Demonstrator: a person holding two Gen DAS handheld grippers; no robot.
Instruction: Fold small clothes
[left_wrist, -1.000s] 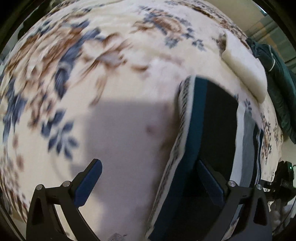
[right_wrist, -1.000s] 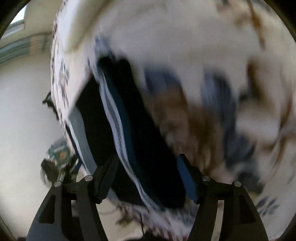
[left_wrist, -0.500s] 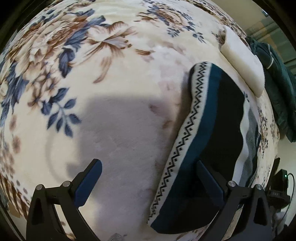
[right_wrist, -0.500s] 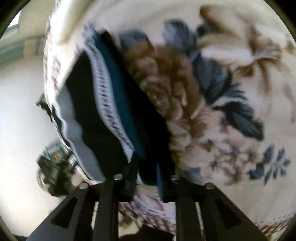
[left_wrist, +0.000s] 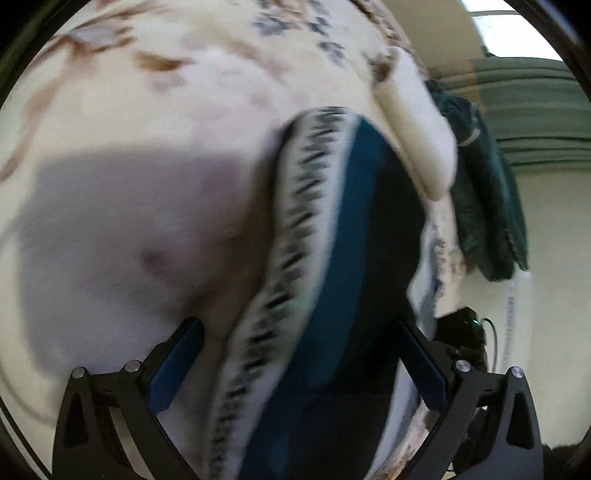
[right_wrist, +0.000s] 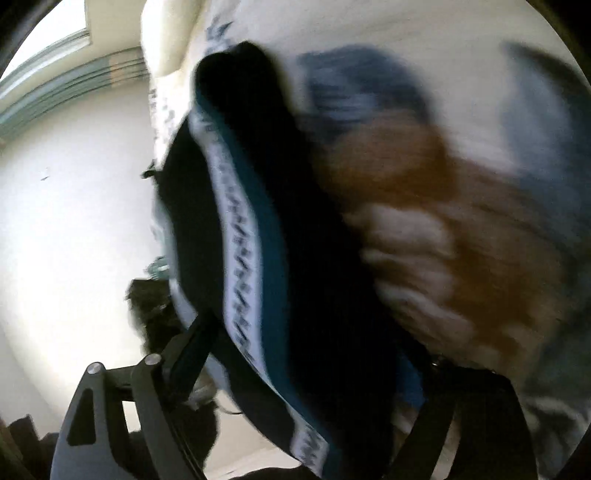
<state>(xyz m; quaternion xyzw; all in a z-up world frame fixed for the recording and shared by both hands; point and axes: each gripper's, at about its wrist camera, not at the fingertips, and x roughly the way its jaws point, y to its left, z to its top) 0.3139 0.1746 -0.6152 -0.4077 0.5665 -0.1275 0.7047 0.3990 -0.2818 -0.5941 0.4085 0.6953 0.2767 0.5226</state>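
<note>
Our garment (left_wrist: 332, 280), a small dark piece with a teal band and a white zigzag-patterned trim, lies on the floral blanket (left_wrist: 147, 147) near its edge, and it runs between the fingers of both tools. In the left wrist view the left gripper (left_wrist: 295, 365) is spread wide, its blue pads on either side of the cloth without pinching it. The right gripper (right_wrist: 306, 369) has the garment (right_wrist: 258, 240) draped across it, hiding its right finger (both views are smeared by motion), so we cannot tell whether it is pinching the cloth or merely under it.

We judge the step in hand to be taking hold of the near end for a fold. To do it well, we would catch the trim and the layer beneath together, close both tools at matching points along the edge, and lift evenly so the band stays straight. Beyond lie a white pillow (left_wrist: 417, 122) and a dark green cloth (left_wrist: 487, 192).
</note>
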